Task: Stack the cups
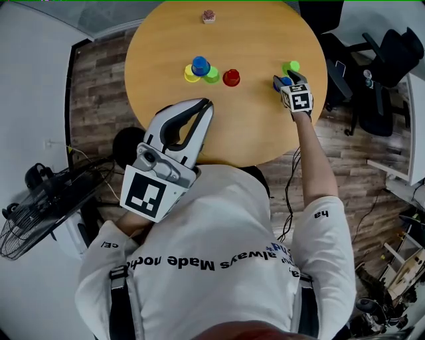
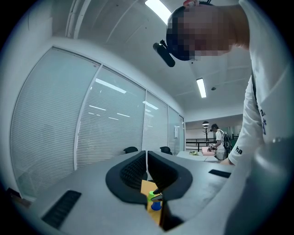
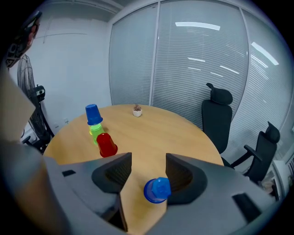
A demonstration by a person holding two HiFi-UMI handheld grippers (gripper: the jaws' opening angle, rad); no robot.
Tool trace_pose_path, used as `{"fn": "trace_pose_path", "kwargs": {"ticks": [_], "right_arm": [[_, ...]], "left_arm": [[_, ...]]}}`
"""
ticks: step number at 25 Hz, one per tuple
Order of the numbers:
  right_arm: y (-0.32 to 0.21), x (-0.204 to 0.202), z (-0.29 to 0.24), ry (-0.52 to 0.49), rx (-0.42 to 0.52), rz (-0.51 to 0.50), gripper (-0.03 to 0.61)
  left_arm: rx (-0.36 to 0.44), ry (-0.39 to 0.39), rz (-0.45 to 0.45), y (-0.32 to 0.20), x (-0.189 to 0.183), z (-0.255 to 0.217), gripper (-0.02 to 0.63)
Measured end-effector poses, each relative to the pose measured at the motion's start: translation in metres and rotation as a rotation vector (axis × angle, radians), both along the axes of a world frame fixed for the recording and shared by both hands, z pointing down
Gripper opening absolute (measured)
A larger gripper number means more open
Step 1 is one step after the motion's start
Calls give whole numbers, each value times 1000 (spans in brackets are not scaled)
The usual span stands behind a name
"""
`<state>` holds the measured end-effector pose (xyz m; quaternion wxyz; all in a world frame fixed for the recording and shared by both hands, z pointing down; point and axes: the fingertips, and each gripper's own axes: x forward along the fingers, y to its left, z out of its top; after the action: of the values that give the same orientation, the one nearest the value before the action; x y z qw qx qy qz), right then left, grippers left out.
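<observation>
Straddling the upturned blue plastic cup (image 3: 157,189) at the round wooden desk's (image 1: 265,133) three o'clock, the right gripper's (image 3: 148,170) fingers are standing open; closing off-centre may topple it. The left gripper's (image 1: 206,104) fingers are resting closed.

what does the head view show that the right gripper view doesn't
Head view only: the left gripper and the lone green cup. Right gripper view only: the window blinds. Both: the red cup, the unstacked blue cup, the stack topped by another blue cup, and the small plant.
</observation>
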<state>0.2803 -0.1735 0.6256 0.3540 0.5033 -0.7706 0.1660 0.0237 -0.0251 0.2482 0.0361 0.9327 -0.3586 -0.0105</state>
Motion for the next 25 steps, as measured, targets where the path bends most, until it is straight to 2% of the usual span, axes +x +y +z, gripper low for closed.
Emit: {"fn": "trace_pose_path", "kwargs": {"ticks": [13,25], "right_arm": [[8,44,47,-26,-60,56,259],[14,42,80,-75,-107,38,264]], "left_arm": [[-12,-46,-18,-6,40,4,32],[-31,-82,-34,-4,59,8,32]]}}
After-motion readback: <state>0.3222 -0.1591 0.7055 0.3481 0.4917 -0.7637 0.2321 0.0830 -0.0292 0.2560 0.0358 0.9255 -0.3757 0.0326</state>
